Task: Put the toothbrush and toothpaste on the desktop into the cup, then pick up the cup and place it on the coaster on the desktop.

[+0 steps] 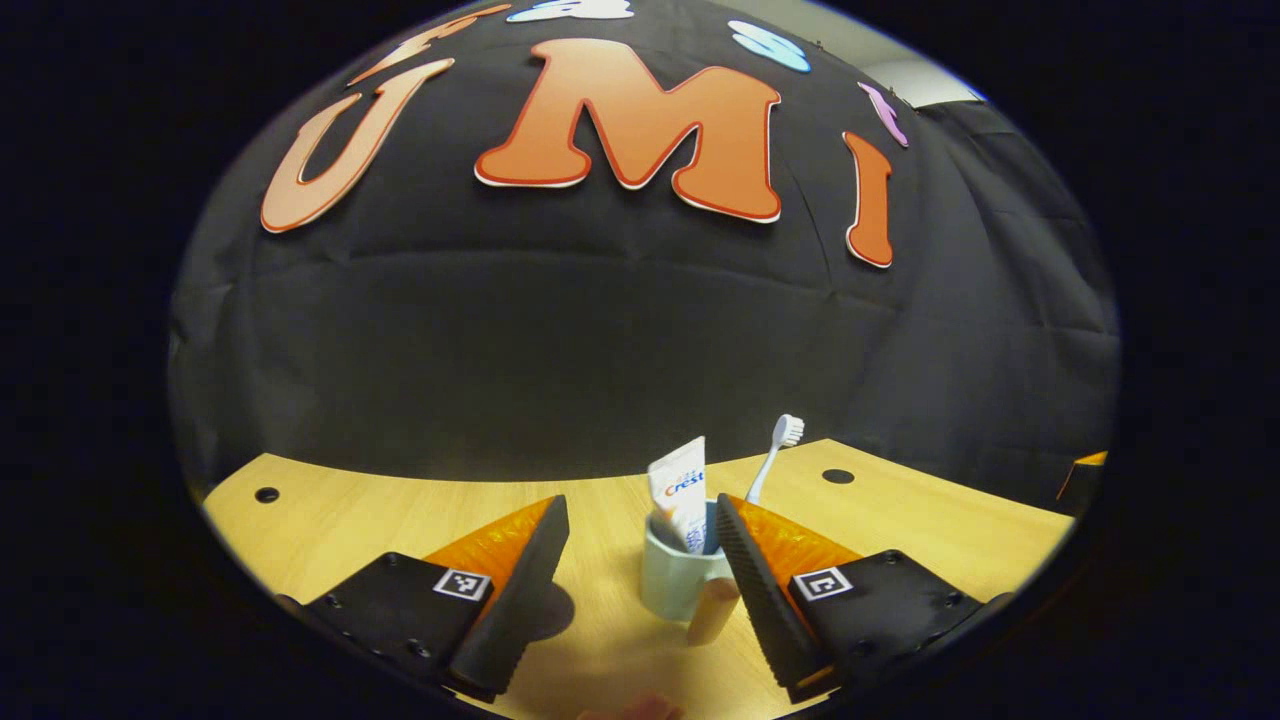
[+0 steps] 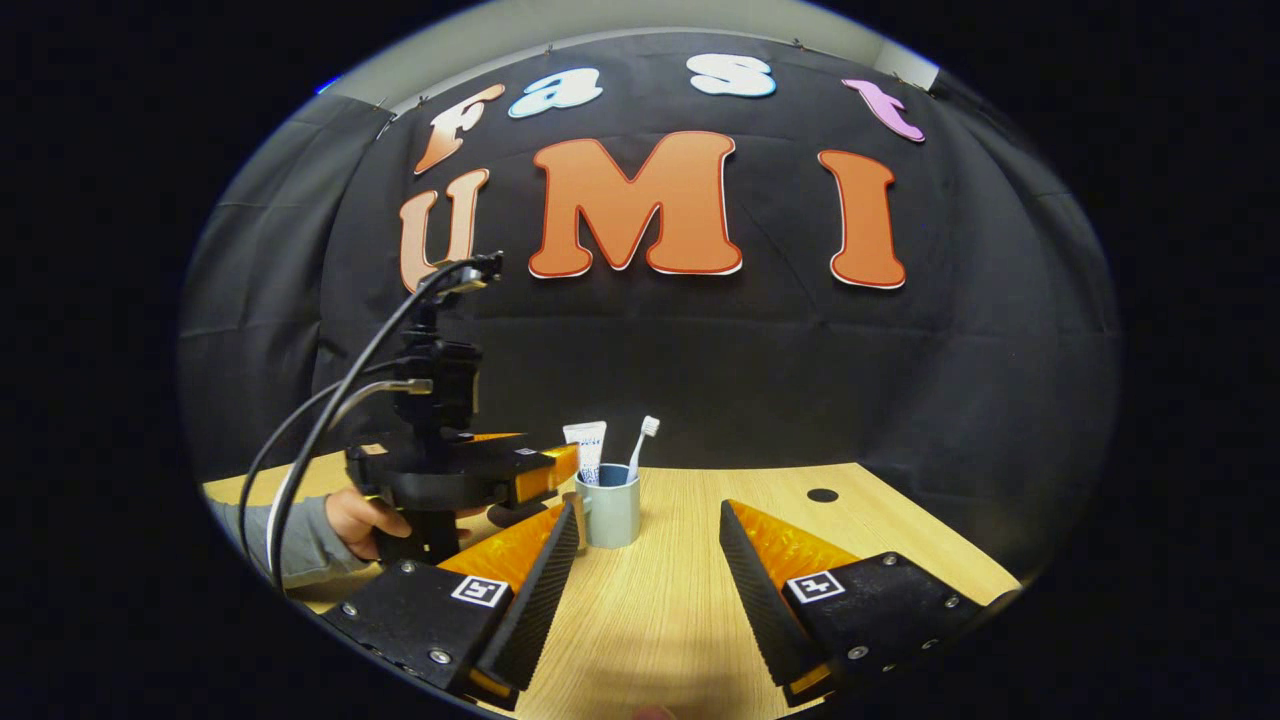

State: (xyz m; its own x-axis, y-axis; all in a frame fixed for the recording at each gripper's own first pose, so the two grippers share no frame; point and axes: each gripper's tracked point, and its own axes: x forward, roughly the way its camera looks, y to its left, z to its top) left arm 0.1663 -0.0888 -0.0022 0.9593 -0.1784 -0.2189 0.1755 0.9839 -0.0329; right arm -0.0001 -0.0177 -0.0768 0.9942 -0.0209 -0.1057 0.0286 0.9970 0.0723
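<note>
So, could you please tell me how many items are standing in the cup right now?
2: the toothpaste on the left and the toothbrush on the right, both sticking up out of the cup. Anything smaller inside would be hidden.

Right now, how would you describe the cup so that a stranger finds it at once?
Look at the wooden desk before the black cloth wall. Near its middle stands a pale cup with a handle. It alone holds things: a toothpaste tube and a white toothbrush, upright.
</note>
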